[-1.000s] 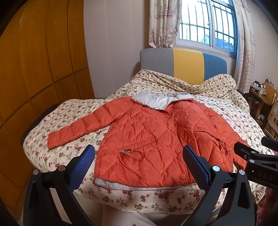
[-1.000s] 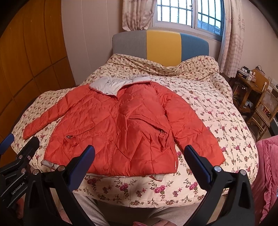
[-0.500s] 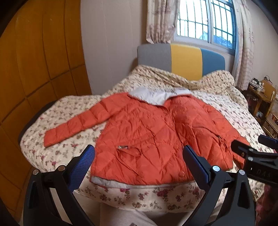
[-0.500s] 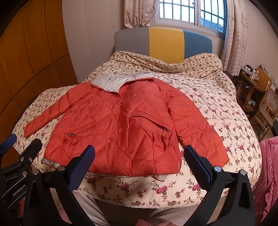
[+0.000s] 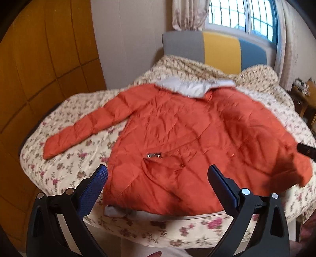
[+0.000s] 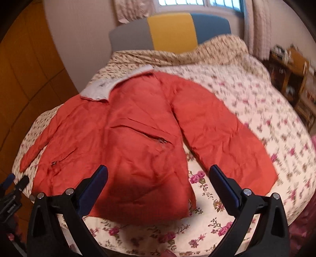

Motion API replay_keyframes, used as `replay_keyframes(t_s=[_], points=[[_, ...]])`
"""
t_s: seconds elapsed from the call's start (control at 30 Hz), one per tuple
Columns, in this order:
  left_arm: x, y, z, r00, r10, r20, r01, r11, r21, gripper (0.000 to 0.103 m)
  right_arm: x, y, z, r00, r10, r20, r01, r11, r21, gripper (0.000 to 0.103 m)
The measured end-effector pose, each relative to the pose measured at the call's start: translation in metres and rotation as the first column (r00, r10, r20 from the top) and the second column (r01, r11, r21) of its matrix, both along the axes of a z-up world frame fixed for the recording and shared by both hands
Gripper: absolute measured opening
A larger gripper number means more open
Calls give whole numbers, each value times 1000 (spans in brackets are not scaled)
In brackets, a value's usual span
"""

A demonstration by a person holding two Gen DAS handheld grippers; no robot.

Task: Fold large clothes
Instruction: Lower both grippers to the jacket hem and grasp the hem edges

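An orange quilted jacket (image 5: pixel 187 134) with a grey collar (image 5: pixel 195 88) lies flat, front up, on the floral bedspread (image 5: pixel 65 168), sleeves spread to both sides. It also shows in the right wrist view (image 6: pixel 138 142). My left gripper (image 5: pixel 158 178) is open and empty, above the jacket's lower left hem. My right gripper (image 6: pixel 158 178) is open and empty, above the lower right hem, near the right sleeve (image 6: pixel 223 134). The left gripper's body shows at the lower left of the right wrist view (image 6: pixel 11 199).
The bed has a grey, yellow and blue headboard (image 5: pixel 215 49) under a barred window (image 5: pixel 243 15). A wooden wardrobe (image 5: pixel 39 59) stands to the left. A wooden desk and chair (image 6: pixel 292 65) stand to the right of the bed.
Both grippers have moved forward and down toward the jacket's lower hem; the jacket looms larger and both views are blurred. The jacket has not moved.
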State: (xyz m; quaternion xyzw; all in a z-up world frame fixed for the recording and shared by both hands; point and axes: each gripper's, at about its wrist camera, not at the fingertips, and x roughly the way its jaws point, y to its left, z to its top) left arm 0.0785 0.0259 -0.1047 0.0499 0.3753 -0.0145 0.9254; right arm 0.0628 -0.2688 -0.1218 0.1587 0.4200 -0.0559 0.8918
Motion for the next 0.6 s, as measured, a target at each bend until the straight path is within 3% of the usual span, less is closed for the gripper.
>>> replay_keyframes(t_s=[0.27,0.43,0.6], points=[[42,6,-40,995,-16,-101,8,997,-73,100,28,-23,-26,998,-10,-57,12,999,37,101],[76,3,-44,987,-43,-154,24,992,-123,100,56,-36,-13,1000,-25,-15,26,998,52,101],[127,-3,-40,980,-54,-190,20,984,-175,100,115,-43,4,1000,-5,-6,5,999,47,86]])
